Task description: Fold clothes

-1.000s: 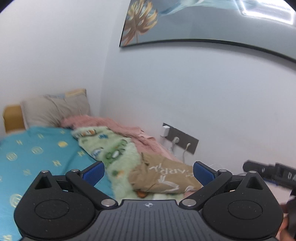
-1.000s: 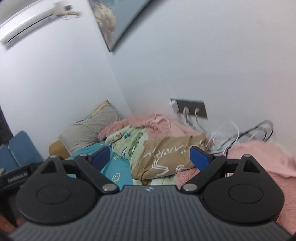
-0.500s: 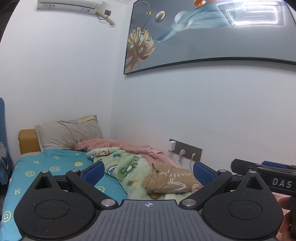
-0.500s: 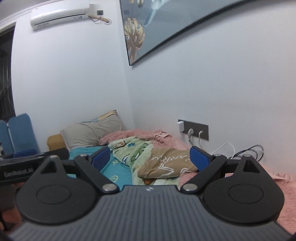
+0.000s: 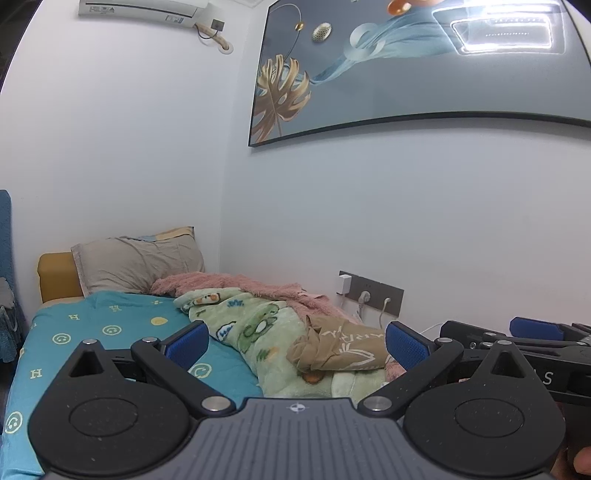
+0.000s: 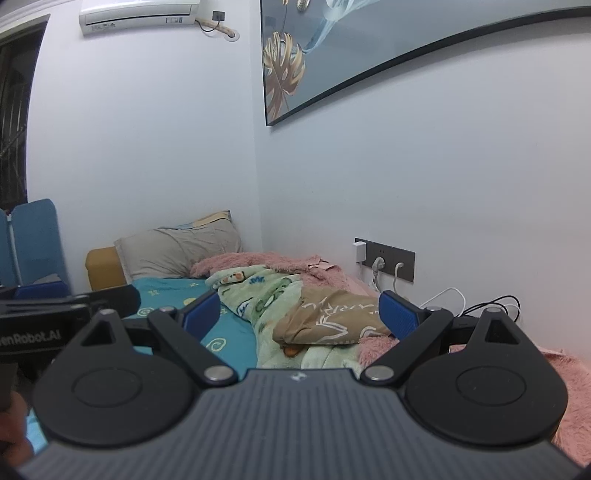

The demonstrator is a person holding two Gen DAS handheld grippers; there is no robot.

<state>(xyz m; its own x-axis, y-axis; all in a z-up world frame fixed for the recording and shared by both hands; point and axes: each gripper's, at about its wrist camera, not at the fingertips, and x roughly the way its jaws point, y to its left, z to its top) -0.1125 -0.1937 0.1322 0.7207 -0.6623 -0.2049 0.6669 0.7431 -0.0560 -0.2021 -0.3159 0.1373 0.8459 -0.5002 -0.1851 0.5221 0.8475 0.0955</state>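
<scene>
A crumpled tan garment (image 5: 340, 349) with white lettering lies on a fleecy green blanket (image 5: 266, 328) beside shaggy pink fabric (image 6: 569, 391), on the bed (image 5: 110, 332). Left gripper (image 5: 297, 345) and right gripper (image 6: 301, 314) are both held level above the bed, blue ribbed pads spread wide, empty.

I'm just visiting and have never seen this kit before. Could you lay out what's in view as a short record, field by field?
Setting: bed with a teal sheet against a white wall
Garment to fold: tan garment with white lettering, crumpled on the green cartoon blanket
Other bedding: pink fluffy blanket, grey pillow
Left claw: open, holds nothing, raised and apart from the garment
Right claw: open, holds nothing
Wall: framed picture, air conditioner, socket strip
</scene>
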